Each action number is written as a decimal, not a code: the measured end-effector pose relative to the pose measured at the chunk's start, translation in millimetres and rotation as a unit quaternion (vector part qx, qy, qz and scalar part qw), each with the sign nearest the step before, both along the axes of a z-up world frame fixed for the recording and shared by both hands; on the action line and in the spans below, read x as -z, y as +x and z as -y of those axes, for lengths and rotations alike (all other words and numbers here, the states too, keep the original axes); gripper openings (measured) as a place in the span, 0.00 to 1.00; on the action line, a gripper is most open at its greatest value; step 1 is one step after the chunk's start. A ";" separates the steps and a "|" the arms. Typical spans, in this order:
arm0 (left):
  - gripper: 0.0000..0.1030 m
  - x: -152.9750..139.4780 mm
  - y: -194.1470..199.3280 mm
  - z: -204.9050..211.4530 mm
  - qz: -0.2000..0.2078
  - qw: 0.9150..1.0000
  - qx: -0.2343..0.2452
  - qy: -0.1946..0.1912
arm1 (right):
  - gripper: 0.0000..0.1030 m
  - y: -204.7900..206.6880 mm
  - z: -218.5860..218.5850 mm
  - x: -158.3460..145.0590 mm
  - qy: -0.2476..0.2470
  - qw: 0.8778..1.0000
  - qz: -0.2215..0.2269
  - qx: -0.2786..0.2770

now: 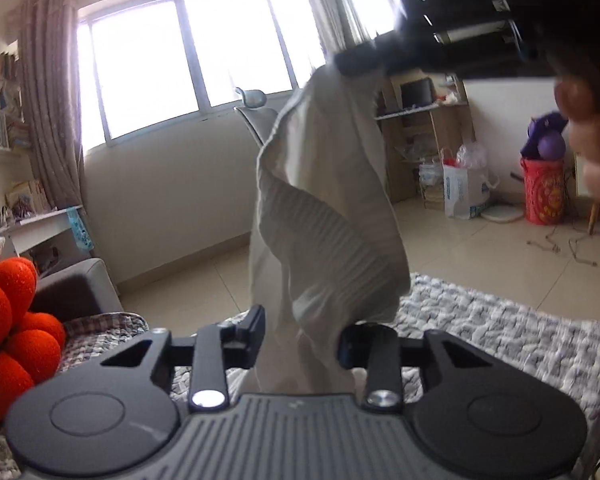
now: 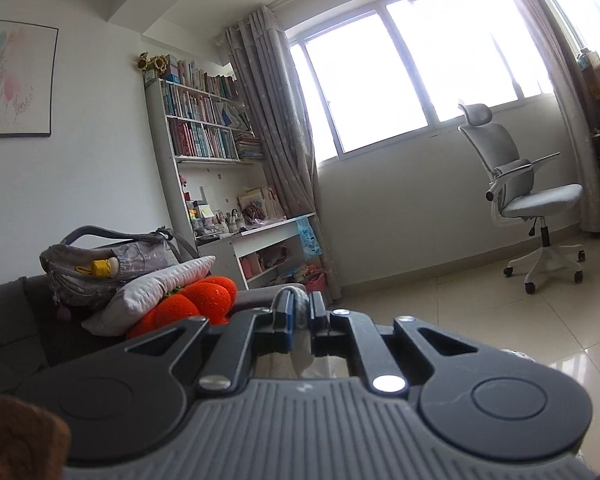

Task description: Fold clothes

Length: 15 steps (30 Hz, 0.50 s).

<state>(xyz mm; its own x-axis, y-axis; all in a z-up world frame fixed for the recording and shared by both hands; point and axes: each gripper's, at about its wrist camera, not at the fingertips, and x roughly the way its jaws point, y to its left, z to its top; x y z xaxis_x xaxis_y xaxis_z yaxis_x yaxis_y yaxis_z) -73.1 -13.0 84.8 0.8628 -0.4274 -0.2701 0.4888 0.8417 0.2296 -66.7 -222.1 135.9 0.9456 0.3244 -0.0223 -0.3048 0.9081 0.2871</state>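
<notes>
A cream ribbed garment (image 1: 320, 200) hangs in the air in the left wrist view. Its top is pinched by my right gripper (image 1: 360, 62), held high at the upper right with a hand (image 1: 592, 140) behind it. The lower part drops between the fingers of my left gripper (image 1: 302, 338), whose jaws stand apart around the loose cloth without squeezing it. In the right wrist view my right gripper (image 2: 302, 312) is shut on a bunched fold of the garment (image 2: 300, 354).
A grey-white knitted blanket (image 1: 480, 332) lies below the garment. An orange knotted cushion (image 1: 8, 320) sits at the left on a grey sofa (image 1: 80, 288). A swivel chair (image 2: 528, 188) stands on the tiled floor by the window, with a bookshelf (image 2: 204, 120) and a bag (image 2: 108, 260) further left.
</notes>
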 end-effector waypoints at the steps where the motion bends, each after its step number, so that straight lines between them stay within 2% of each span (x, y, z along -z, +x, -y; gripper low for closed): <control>1: 0.30 -6.3 -1.6 -8.8 0.001 1.000 -0.001 -0.019 | 0.07 0.7 1.2 1.3 -0.001 1.000 -0.003 0.007; 3: 0.29 -16.1 -4.8 -26.3 0.002 0.999 -0.002 -0.052 | 0.07 1.2 3.6 3.1 -0.002 1.000 -0.006 0.016; 7: 0.18 -31.1 -3.2 -60.4 -0.014 0.992 0.000 -0.129 | 0.07 -1.7 2.1 3.6 -0.008 1.000 0.000 0.024; 8: 0.15 -33.0 -1.7 -65.8 -0.015 0.990 -0.001 -0.142 | 0.07 -2.0 1.2 4.3 -0.010 1.000 0.001 0.024; 11: 0.07 -32.9 4.4 -74.7 -0.019 0.989 -0.005 -0.143 | 0.07 -0.5 -4.8 6.4 -0.020 1.000 0.001 0.020; 15: 0.07 -35.7 13.2 -92.1 -0.046 0.976 0.013 -0.212 | 0.07 1.6 -16.0 9.7 -0.048 0.999 0.001 0.024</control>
<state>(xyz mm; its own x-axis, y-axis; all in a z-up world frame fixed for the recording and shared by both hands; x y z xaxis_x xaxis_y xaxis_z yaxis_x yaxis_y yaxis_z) -59.9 79.0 120.5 0.8309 -0.5384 -0.1404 0.5127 0.8389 -0.1827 -65.0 -206.1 126.3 0.9600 0.2756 -0.0500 -0.2610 0.9448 0.1981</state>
